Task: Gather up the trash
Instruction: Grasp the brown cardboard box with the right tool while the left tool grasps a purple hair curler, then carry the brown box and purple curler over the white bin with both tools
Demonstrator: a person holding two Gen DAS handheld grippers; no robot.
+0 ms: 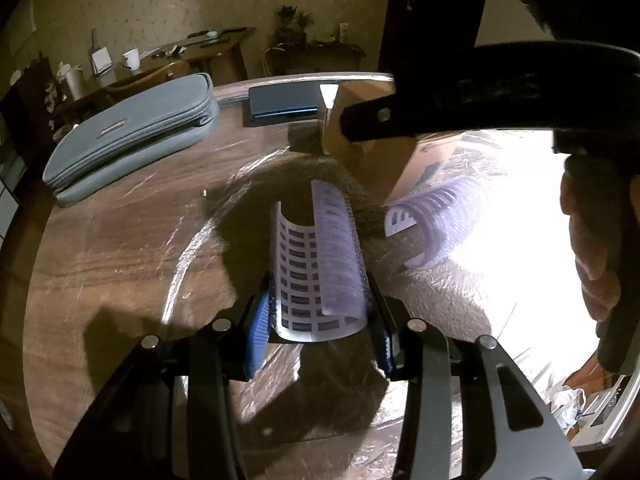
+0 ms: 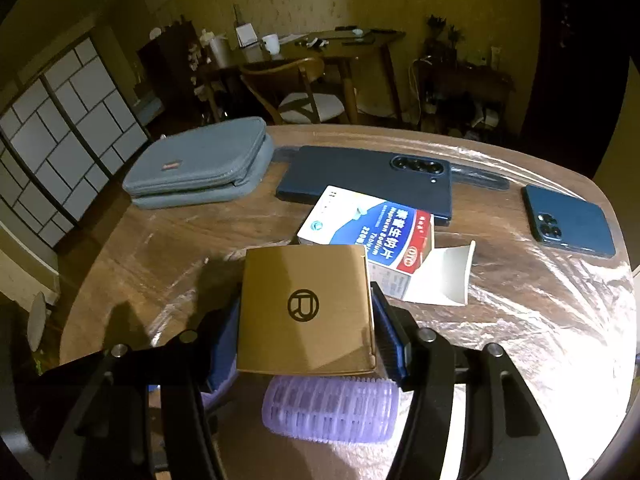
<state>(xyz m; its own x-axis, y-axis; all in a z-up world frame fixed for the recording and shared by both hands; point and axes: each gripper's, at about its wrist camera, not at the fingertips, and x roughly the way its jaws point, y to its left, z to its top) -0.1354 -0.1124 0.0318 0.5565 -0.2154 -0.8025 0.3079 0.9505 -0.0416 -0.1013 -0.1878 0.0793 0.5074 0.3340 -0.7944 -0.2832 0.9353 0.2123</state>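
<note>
Going left to right from the grey zip case [image 2: 200, 172] on the desk [image 2: 520, 320]: left gripper [image 1: 320, 320] has its fingers clamped on a purple hair roller [image 1: 320, 264], split open along its length. Right gripper [image 2: 306, 340] fingers are pressed on a gold box [image 2: 306, 308] (circle logo on top). Behind that box sits an opened medicine carton [image 2: 372, 236], and another purple roller [image 2: 330, 408] lies just under it.

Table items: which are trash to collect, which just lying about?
Trash, likely:
- split purple hair roller, in left fingers
- gold box, in right fingers
- open medicine box
- second purple hair roller

Lying about:
- grey zip case
- two blue phones
</note>
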